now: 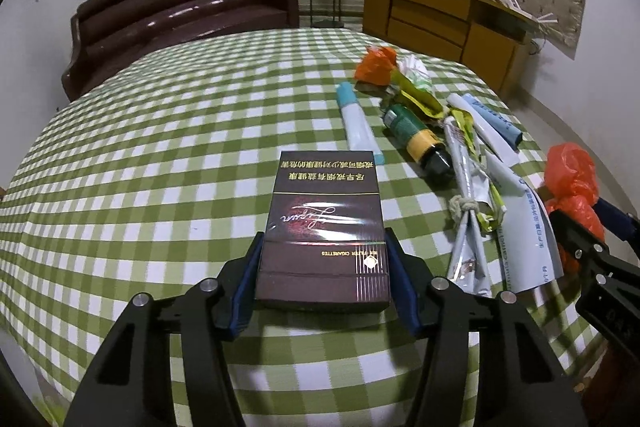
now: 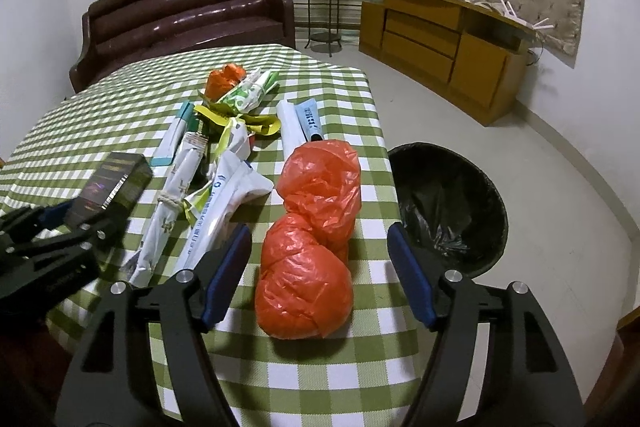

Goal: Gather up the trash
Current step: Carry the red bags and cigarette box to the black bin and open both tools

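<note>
My left gripper (image 1: 322,259) is shut on a dark cigarette box (image 1: 324,223), its blue pads pressed on both sides; the box also shows in the right wrist view (image 2: 110,183). My right gripper (image 2: 318,247) is open, its fingers either side of a knotted orange plastic bag (image 2: 316,239) that lies on the green checked tablecloth (image 2: 100,107). A black-lined trash bin (image 2: 448,203) stands on the floor just right of the table. More trash lies in a pile: white wrappers (image 2: 224,195), a tube (image 1: 358,123), a dark bottle (image 1: 420,139).
A second orange bag (image 1: 376,67) and green-white wrappers (image 2: 248,91) lie at the far side of the pile. A brown sofa (image 1: 180,11) stands behind the table, and a wooden cabinet (image 2: 440,39) along the right wall.
</note>
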Available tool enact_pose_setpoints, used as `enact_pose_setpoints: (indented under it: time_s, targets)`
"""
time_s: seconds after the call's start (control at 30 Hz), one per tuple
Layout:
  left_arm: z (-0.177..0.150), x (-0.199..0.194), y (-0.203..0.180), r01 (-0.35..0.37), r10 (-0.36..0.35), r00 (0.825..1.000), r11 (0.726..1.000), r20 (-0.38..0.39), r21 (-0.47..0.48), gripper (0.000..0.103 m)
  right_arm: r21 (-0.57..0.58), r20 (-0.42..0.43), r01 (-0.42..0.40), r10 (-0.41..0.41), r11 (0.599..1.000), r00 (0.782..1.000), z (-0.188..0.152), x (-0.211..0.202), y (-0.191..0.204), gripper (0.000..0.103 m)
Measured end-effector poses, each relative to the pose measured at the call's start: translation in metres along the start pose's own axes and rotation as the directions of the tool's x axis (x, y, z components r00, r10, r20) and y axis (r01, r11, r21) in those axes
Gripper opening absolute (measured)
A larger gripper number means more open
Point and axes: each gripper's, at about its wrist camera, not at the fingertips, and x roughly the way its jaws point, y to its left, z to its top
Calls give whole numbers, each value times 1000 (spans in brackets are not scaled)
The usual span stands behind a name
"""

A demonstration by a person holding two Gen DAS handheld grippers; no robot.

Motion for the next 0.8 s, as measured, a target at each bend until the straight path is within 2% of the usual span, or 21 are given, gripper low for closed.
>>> enact_pose_setpoints:
  time_s: [0.03, 0.13, 0.47, 0.63, 0.8]
  targets:
    - [0, -2, 2, -9, 9, 1000, 1000, 8, -2, 56, -1, -9, -2, 2, 1000, 1000, -1, 2, 0, 53]
    - [0, -6, 4, -31, 31, 999, 1000, 31, -4, 56, -5, -20, -20, 20, 1000, 1000, -2, 4, 1, 40]
    - [4, -11, 6, -46, 46, 998, 999, 50, -14, 56, -4, 8, -17, 17, 1000, 1000, -2, -2, 2, 39]
    - [15, -26, -9, -20, 21, 996, 1000, 91, -4, 55, 22, 52, 2, -3, 1000, 999, 10, -16, -13, 39]
    - [38, -37, -41, 34, -40, 988, 999, 146, 41, 55, 67, 102, 65, -72, 996, 992, 26, -24, -46, 39]
